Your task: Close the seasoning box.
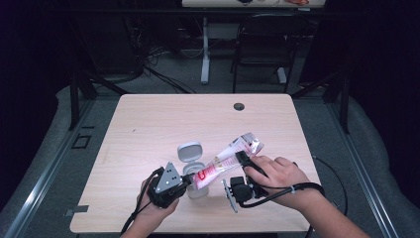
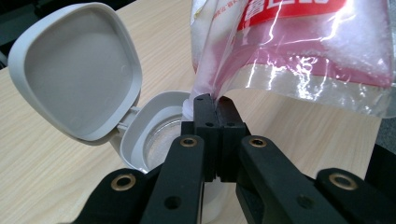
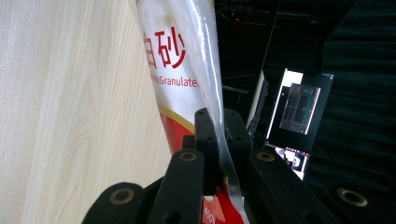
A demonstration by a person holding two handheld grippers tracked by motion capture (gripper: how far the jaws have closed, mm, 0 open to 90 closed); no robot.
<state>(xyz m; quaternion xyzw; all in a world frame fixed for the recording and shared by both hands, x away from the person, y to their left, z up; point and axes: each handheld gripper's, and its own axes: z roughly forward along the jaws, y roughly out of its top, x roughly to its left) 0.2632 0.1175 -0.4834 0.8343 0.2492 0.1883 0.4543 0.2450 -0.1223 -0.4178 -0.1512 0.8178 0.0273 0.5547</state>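
A clear plastic sugar bag point(image 1: 229, 157) with red print hangs tilted over the table, held between both grippers. Its low end points down into an open grey container point(image 1: 196, 189), whose flip lid point(image 1: 190, 151) stands up behind it. My left gripper point(image 1: 188, 181) is shut on the bag's lower corner, right above the container's mouth point(image 2: 156, 122); in the left gripper view the jaws point(image 2: 215, 100) pinch the plastic of the bag point(image 2: 299, 51). My right gripper point(image 1: 243, 157) is shut on the bag's upper part, and the right gripper view has its jaws point(image 3: 215, 117) clamped on the bag's edge point(image 3: 180, 70).
The wooden table point(image 1: 163, 124) has a round cable hole point(image 1: 239, 106) near its far edge. Beyond it stand a black chair point(image 1: 262, 44) and a desk leg point(image 1: 205, 49). A lit monitor point(image 3: 294, 112) glows in the dark background of the right gripper view.
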